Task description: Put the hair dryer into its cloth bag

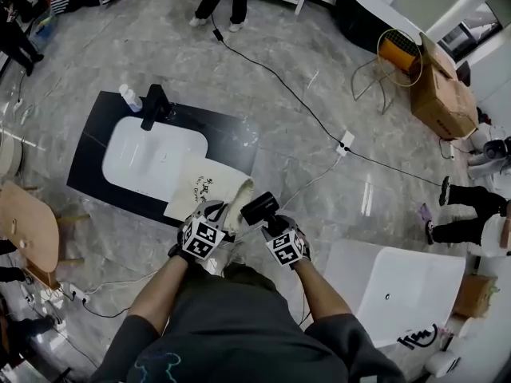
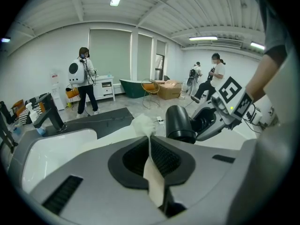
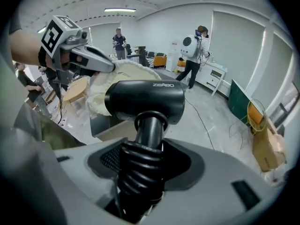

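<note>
over the counter's (image 1: 88, 146) near edge, my left fingers (image 2: 129, 161) pinch the cloth bag's (image 1: 200, 186) rim, likely to lift its mouth, so my right fingers (image 3: 180, 159), clamped on the hair dryer's (image 3: 145, 100) handle, can load it.

Carrying surface: a black countertop (image 1: 231, 136) standing on a grey, glossy tiled floor (image 1: 319, 206).

On the countertop:
- White sink basin (image 1: 152, 154), set into the left part.
- Black faucet (image 1: 156, 104), at the basin's far edge.
- Small bottle (image 1: 130, 98), just left of the faucet.
- Cloth bag (image 1: 209, 190), cream with dark print, lying across the near right edge, just beside the basin.

On the floor:
- Black cable (image 1: 279, 82), running from far to right.
- White socket block (image 1: 346, 142), right of the countertop.
- Cardboard box (image 1: 441, 94), far right.
- White tub (image 1: 399, 286), near right.
- Wooden chair (image 1: 28, 226), left.
</note>
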A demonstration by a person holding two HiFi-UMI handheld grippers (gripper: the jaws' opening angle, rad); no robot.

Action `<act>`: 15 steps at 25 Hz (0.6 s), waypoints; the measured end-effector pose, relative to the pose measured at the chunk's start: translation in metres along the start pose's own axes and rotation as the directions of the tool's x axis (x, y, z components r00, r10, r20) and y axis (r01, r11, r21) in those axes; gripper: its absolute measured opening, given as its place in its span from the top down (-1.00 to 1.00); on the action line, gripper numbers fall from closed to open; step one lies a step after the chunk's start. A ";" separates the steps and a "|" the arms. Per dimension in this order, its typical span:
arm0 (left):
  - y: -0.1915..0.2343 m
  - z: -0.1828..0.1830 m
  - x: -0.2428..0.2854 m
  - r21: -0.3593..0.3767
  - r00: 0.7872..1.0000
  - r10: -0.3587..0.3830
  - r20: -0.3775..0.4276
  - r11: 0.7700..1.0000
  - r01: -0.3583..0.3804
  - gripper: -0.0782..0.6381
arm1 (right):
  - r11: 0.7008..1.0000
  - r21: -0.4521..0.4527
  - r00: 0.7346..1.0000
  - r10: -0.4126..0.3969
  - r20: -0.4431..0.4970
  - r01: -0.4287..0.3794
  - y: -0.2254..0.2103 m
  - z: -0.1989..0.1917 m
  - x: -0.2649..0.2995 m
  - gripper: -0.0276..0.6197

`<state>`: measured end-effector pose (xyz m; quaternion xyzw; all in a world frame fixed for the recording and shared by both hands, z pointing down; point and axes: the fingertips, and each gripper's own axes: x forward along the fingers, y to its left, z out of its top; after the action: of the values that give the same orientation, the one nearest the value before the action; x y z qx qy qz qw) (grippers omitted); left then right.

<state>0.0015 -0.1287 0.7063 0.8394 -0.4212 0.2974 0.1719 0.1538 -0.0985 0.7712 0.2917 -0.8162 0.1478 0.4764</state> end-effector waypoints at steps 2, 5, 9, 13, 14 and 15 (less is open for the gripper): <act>-0.001 -0.001 0.000 0.003 1.000 -0.004 -0.001 1.000 0.004 0.74 | 0.999 -0.041 0.999 0.032 -0.014 -0.033 0.007 0.010 0.012 0.18; -0.004 0.001 0.000 0.005 1.000 -0.013 0.000 1.000 0.013 0.74 | 0.990 -0.112 0.996 0.081 -0.038 -0.085 0.017 0.026 0.029 0.18; -0.008 -0.001 0.001 0.002 1.000 -0.028 0.000 1.000 0.028 0.74 | 0.972 -0.192 0.990 0.123 -0.066 -0.134 0.026 0.047 0.049 0.18; -0.014 -0.009 0.001 0.009 0.999 -0.045 -0.008 0.999 0.045 0.74 | 0.949 -0.254 0.981 0.162 -0.105 -0.184 0.033 0.061 0.064 0.18; -0.015 -0.011 0.001 0.009 0.999 -0.050 -0.010 0.999 0.050 0.74 | 0.942 -0.272 0.978 0.173 -0.115 -0.198 0.036 0.064 0.067 0.18; -0.016 -0.012 0.001 0.008 0.998 -0.056 -0.011 0.998 0.056 0.74 | 0.934 -0.289 0.975 0.182 -0.124 -0.211 0.038 0.067 0.069 0.18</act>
<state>0.0111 -0.1136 0.7158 0.8499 -0.3956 0.2985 0.1790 0.0578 -0.1265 0.7989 0.1253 -0.8306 0.0828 0.5362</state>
